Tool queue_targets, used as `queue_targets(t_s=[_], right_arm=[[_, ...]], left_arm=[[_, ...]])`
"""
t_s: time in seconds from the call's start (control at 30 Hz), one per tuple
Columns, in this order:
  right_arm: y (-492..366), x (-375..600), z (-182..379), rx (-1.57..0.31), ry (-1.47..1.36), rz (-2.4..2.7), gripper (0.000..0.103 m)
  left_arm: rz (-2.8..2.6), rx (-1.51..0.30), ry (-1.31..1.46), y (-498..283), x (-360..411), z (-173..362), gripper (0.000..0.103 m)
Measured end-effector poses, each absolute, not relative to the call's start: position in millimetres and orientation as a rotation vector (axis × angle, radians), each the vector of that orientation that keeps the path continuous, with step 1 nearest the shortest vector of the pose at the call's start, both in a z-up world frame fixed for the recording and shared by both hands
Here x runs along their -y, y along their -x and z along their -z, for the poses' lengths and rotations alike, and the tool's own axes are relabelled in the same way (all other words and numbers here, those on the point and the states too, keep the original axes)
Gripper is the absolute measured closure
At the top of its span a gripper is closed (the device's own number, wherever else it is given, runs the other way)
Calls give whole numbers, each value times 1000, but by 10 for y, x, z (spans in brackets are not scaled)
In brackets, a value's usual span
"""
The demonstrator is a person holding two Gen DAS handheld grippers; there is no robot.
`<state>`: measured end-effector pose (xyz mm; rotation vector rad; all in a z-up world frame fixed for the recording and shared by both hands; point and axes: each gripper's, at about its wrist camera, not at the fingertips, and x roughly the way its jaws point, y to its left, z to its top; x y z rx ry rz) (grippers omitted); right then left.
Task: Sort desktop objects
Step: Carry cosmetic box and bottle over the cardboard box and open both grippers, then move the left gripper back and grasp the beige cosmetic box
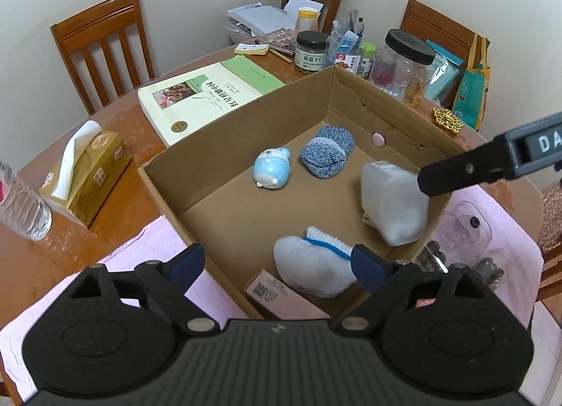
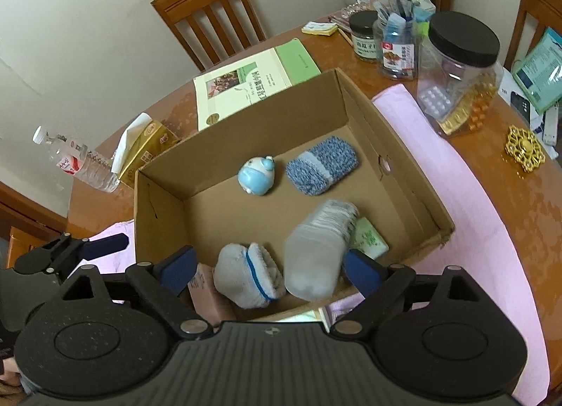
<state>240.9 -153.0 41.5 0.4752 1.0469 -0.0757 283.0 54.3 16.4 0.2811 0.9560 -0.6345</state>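
Note:
An open cardboard box (image 1: 228,149) (image 2: 210,160) sits on the wooden table. Inside lie a light-blue toy figure (image 1: 272,172) (image 2: 255,175), a blue knitted sock roll (image 1: 326,154) (image 2: 321,168), a white sock roll with a blue stripe (image 1: 309,265) (image 2: 246,276), a translucent plastic container (image 1: 393,205) (image 2: 316,251), a green packet (image 2: 368,239) and a pink carton (image 1: 270,291). My left gripper (image 1: 277,265) hangs open over the box's near edge, the white sock between its fingers, untouched. My right gripper (image 2: 270,267) is open above the white sock and the blurred container.
A pink cloth (image 1: 147,258) (image 2: 456,195) lies under the box. A book (image 1: 203,96), a tissue box (image 1: 87,181) and a water bottle (image 1: 21,209) stand to the left. Jars (image 2: 460,72), a pen cup and papers crowd the back right, beside a gold ornament (image 2: 525,153). Chairs ring the table.

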Motion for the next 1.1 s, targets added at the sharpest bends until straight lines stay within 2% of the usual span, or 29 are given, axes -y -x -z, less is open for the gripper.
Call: queue_targets(t_s=[0.47,0.57,1.1], right_arm=[[-1873,1347,-401,-999,-446,38,8],[-1703,1326,-378,-968,-467,35,1],[-1090,1242,-90,-946,-478,80,0]], left_arm=[[624,-892,-286,-2200,-785,-288,10],[638,-883,-294,-2062,-823,-289,9],[713,-954,-306,-1509,-856,97,9]])
